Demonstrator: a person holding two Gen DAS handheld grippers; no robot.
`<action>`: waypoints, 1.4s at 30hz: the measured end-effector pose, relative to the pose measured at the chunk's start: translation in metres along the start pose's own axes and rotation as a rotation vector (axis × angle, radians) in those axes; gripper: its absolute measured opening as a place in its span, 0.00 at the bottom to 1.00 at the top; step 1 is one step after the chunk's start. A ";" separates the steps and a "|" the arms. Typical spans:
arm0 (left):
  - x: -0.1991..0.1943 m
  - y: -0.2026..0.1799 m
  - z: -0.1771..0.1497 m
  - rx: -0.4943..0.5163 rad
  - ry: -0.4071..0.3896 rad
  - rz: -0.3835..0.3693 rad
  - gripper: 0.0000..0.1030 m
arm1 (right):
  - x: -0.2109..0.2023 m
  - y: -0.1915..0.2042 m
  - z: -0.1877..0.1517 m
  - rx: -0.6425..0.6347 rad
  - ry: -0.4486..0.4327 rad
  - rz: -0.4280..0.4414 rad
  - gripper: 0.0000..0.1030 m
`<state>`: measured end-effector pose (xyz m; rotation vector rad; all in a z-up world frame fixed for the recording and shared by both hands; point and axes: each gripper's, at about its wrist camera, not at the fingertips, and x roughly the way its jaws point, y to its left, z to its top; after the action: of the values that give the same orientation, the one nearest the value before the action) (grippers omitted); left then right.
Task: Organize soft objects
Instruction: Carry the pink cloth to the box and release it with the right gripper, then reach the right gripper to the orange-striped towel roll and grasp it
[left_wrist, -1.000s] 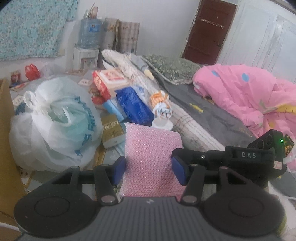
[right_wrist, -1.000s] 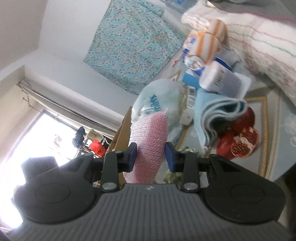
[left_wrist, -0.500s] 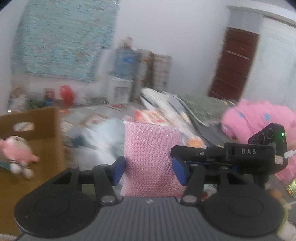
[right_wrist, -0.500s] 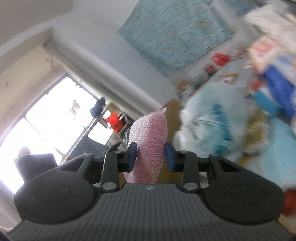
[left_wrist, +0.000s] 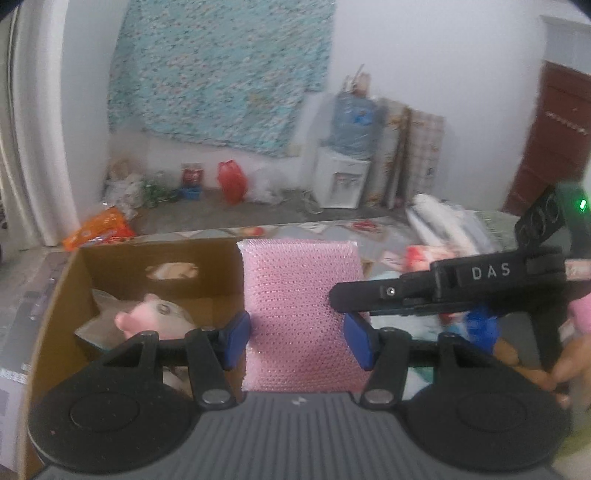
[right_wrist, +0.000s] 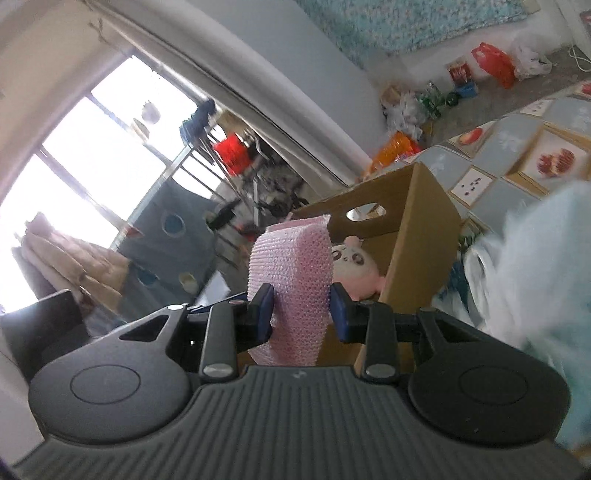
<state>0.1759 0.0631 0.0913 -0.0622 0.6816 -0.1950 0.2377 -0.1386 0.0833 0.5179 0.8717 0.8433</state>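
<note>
One pink mesh sponge (left_wrist: 299, 314) is held by both grippers. My left gripper (left_wrist: 297, 341) is shut on its two side edges, broad face toward the camera. My right gripper (left_wrist: 334, 295) comes in from the right, one black finger lying across the sponge's face. In the right wrist view the sponge (right_wrist: 295, 280) appears edge-on, and the right gripper (right_wrist: 301, 317) is shut across its thickness. Just beyond stands an open cardboard box (left_wrist: 66, 288) with a pink plush toy (left_wrist: 140, 317) inside. The box (right_wrist: 417, 236) and the plush (right_wrist: 354, 269) also show past the sponge in the right wrist view.
A hand (left_wrist: 554, 369) holds the right device. A pale blue plastic bag (right_wrist: 535, 277) bulges at the right. On the floor lie an orange packet (left_wrist: 99, 232) and a red bag (left_wrist: 231, 181). A water dispenser (left_wrist: 347, 162) stands by the wall.
Both grippers have swung left and upward with the sponge, away from the cluttered packets and white bag. The cardboard box with the plush has come into view right ahead.
</note>
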 end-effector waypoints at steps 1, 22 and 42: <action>0.008 0.009 0.004 -0.018 0.010 0.001 0.55 | 0.011 0.001 0.007 -0.011 0.013 -0.017 0.31; 0.121 0.099 0.009 -0.254 0.239 0.032 0.55 | 0.140 -0.013 0.073 -0.125 0.076 -0.271 0.32; -0.026 0.017 0.012 -0.041 0.011 0.036 0.86 | -0.053 0.025 0.025 -0.114 -0.145 -0.173 0.58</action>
<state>0.1663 0.0853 0.1150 -0.0880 0.6972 -0.1466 0.2286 -0.1689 0.1381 0.3930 0.7195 0.6840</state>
